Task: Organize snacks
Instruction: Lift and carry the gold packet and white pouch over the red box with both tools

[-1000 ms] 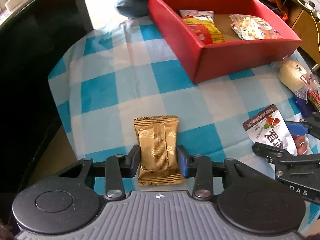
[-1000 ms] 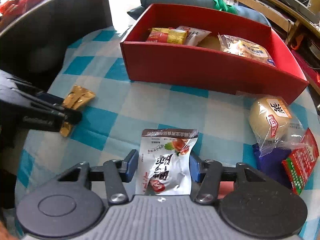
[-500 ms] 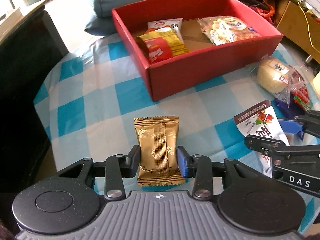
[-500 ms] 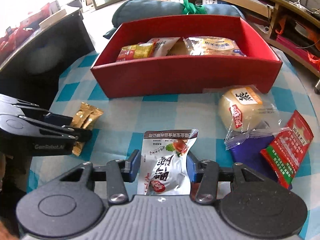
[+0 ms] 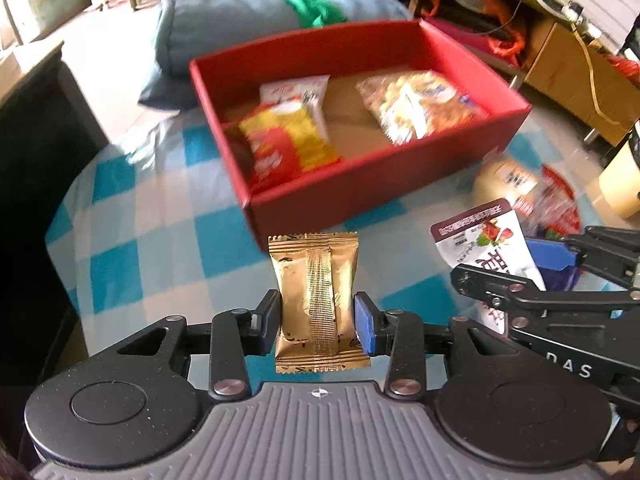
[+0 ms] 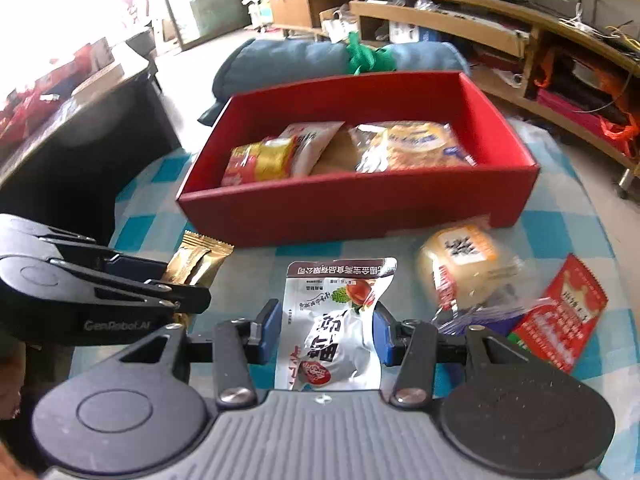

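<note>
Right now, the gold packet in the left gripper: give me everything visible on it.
The gold packet is a small foil-look pillow wrapper with crimped, serrated ends, a ribbed seam down its middle and faint dark print. It stands upright, clamped at its lower half between the left gripper pads, near the red box. Nothing else touches it.

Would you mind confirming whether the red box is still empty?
No, the red box already holds several snack packets lying on its floor.
</note>
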